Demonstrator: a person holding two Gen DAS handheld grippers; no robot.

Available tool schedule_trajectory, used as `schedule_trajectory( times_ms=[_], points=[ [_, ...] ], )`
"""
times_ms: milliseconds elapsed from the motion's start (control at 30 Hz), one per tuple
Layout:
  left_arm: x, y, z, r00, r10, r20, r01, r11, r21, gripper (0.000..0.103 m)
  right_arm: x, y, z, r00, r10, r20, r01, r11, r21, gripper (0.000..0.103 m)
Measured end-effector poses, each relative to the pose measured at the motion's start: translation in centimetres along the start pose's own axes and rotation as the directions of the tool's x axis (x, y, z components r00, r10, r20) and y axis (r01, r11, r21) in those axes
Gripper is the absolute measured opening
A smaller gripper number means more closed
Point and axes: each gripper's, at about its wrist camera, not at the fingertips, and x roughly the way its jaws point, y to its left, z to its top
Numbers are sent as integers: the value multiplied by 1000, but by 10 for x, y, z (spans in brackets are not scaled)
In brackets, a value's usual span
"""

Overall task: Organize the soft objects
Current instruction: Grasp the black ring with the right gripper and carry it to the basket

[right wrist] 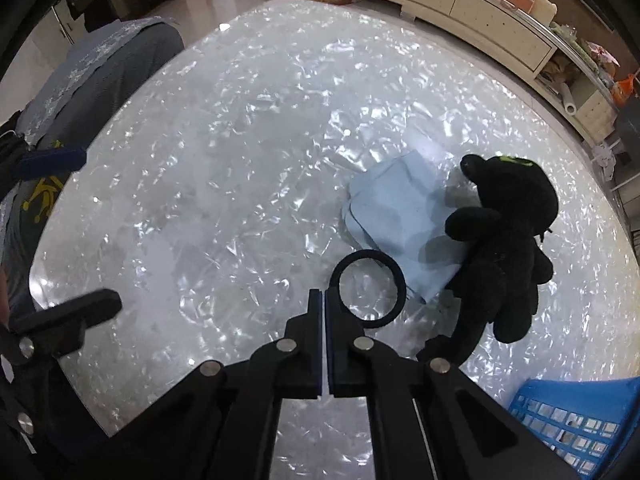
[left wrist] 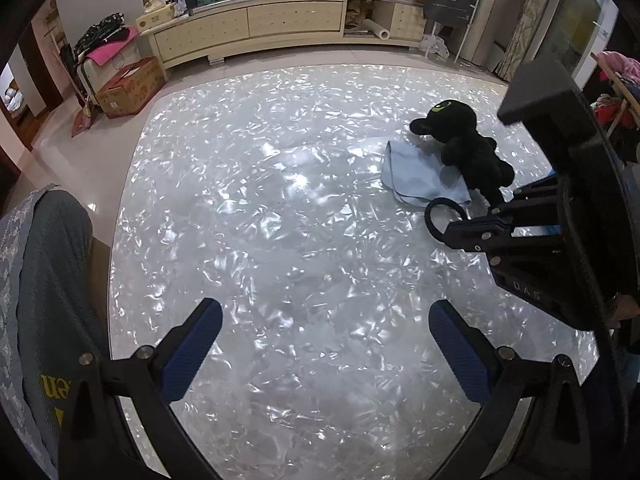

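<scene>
While pinched, round black hair tie [right wrist: 370, 288] overlaps soft blue cloth [right wrist: 400, 220].

The counter [left wrist: 280, 240] has a glossy, pearly white top with rounded corners. Beyond it a long cream cabinet [left wrist: 256, 24] runs along the wall, its top crowded with boxes and packets. A cardboard box [left wrist: 130, 88] sits on the floor at the cabinet's left end. A dark paper bag [left wrist: 450, 0] hangs on a white rack at its right end. A grey cloth [left wrist: 44, 280] with yellow print is draped at the counter's left edge.
</scene>
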Motion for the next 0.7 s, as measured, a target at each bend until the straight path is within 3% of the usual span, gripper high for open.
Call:
schedule_trajectory(
  times_ms=[367,700],
  points=[
    [9,11,0,1000,-1,-5,1,1000,-30,103,21,-6,9,1000,2,-11,-1,999,41,2],
    [7,11,-1,1000,-3,-4,3,999,-40,103,19,4,8,997,-65,31,64,997,49,0]
  ],
)
